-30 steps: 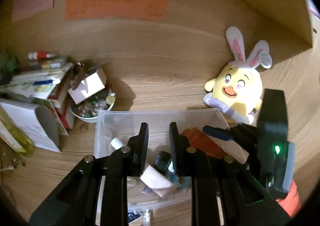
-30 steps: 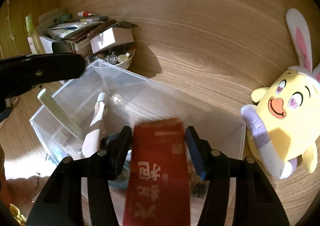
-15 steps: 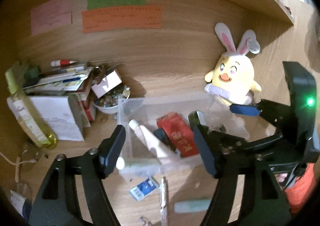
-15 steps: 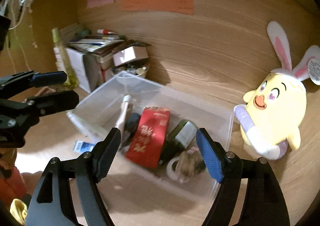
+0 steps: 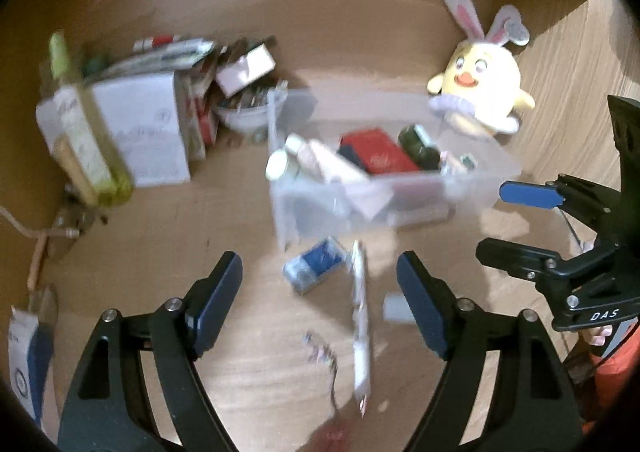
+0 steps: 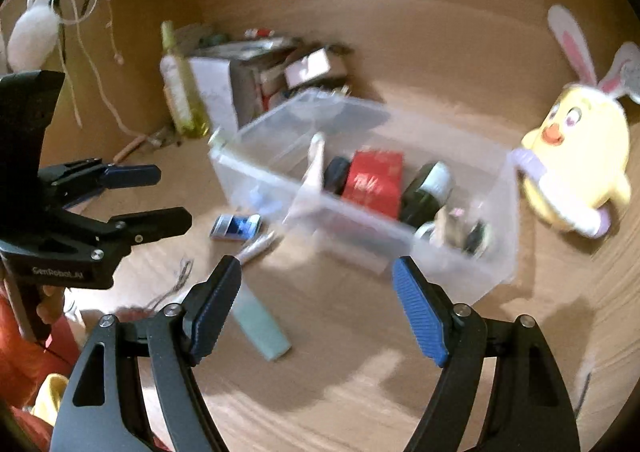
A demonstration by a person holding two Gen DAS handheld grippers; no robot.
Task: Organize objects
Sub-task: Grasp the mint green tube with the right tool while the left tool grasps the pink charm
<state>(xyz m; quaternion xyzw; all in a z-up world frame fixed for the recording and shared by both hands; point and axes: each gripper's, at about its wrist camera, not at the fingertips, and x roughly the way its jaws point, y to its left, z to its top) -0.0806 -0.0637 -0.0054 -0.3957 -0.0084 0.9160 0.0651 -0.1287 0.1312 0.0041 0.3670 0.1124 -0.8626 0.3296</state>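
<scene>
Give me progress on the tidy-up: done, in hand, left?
Done: red packet, dark bottle and tubes lie in the clear bin. In hand: nothing; left gripper and right gripper are open, empty. Left: blue pack, pen, green stick on the desk.

Both cameras look forward and downward along their own gripper fingers, from a little way back over the wooden surface [image 5: 224, 236]. Each view faces the clear bin [image 5: 472, 188] [image 6: 460, 272] and the plush chick [image 5: 480, 92] [image 6: 576, 156], from left and right.
</scene>
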